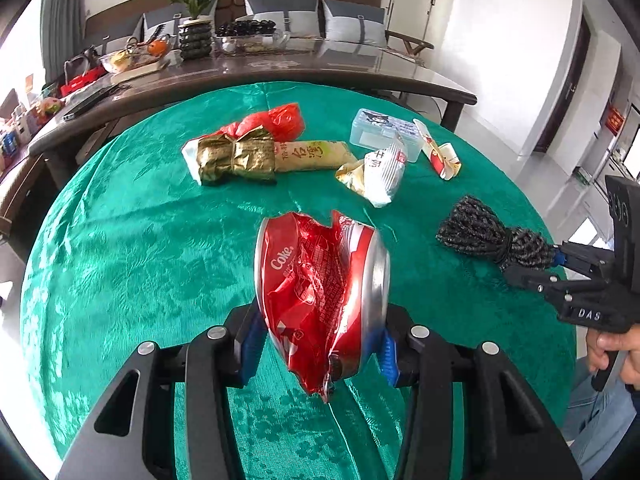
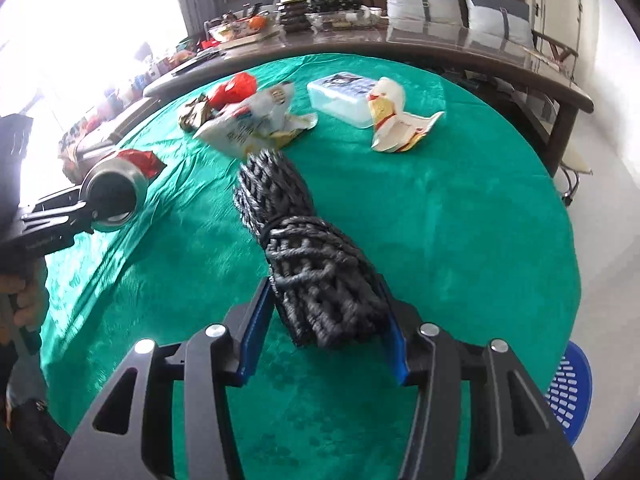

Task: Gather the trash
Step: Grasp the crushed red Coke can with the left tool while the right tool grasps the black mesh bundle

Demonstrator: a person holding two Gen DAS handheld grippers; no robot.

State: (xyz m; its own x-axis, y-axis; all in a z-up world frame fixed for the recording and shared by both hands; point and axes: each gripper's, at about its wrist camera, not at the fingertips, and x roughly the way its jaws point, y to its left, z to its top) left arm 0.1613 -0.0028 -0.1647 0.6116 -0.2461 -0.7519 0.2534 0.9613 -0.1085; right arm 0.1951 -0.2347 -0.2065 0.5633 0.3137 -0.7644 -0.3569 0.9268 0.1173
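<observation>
Crushed red metal is sitting between the blue pads of the left gripper (image 1: 320, 344): it is clamping the Coke can (image 1: 322, 296) above the green tablecloth (image 1: 140, 240). The right gripper (image 2: 326, 332) is squeezing a black rope bundle (image 2: 308, 256). Both pickups seem done; next, I judge, is carrying them to the blue basket (image 2: 568, 392). 4 wrappers and 1 clear plastic box (image 1: 380, 130) are waiting behind.

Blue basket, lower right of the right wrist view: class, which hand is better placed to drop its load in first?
Right, probably. The blue basket sits beside the right gripper, which holds the black rope bundle. The left gripper, gripping the crushed can, is on the far side.
</observation>
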